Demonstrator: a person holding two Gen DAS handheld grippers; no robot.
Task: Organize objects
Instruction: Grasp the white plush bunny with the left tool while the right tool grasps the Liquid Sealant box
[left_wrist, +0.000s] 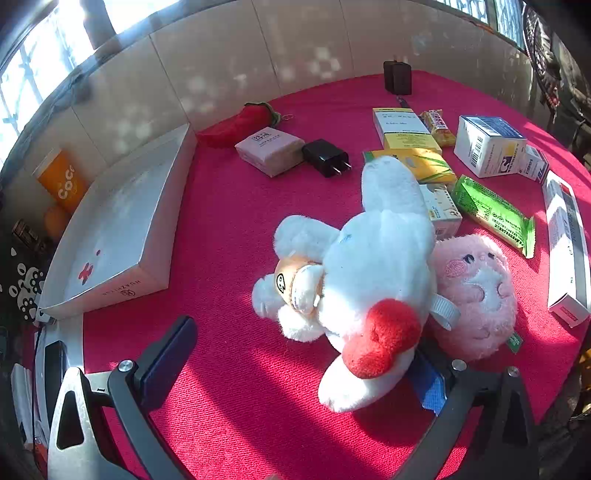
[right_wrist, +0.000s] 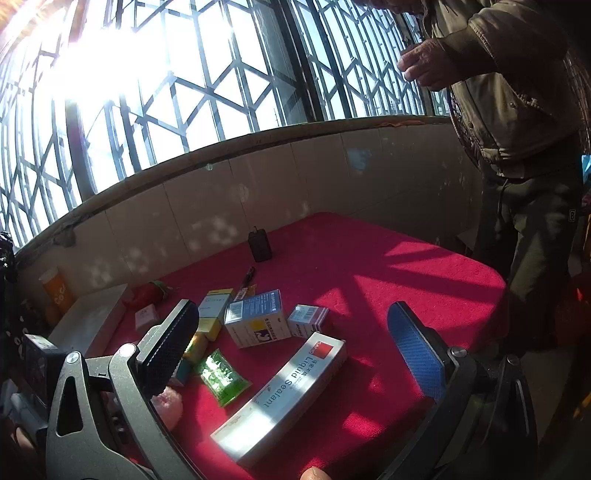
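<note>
White plush toy (left_wrist: 373, 273), red-nosed and clutching a small orange figure, lies on the red tablecloth (left_wrist: 229, 369) and serves as the marker for everything else. Its lower end sits between the two prongs of the left gripper (left_wrist: 299, 369), which are spread wide; the left pad (left_wrist: 166, 362) stands clear of the fur, while the right pad is mostly hidden behind the toy, so I cannot tell whether it touches. Pressed against the toy's right side is a pink round plush (left_wrist: 476, 295). Beyond the toy's far end are a yellow carton (left_wrist: 417, 162), a small white carton (left_wrist: 441, 212) and a green snack packet (left_wrist: 491, 214), crowding that side. Farther back lie a black plug adapter (left_wrist: 325, 157), a pink wrapped block (left_wrist: 269, 149) and a red chilli plush (left_wrist: 240, 123). To the toy's left, well apart, stands an open white box (left_wrist: 122, 221) at the cloth's edge.

The right gripper (right_wrist: 295, 354) hovers with its prongs parted and nothing between them, above a long Liquid Sealant carton (right_wrist: 284, 395). A blue-and-white medicine box (right_wrist: 256, 319) sits just past it. A person in an olive jacket (right_wrist: 517, 92) stands at the table's far corner.
</note>
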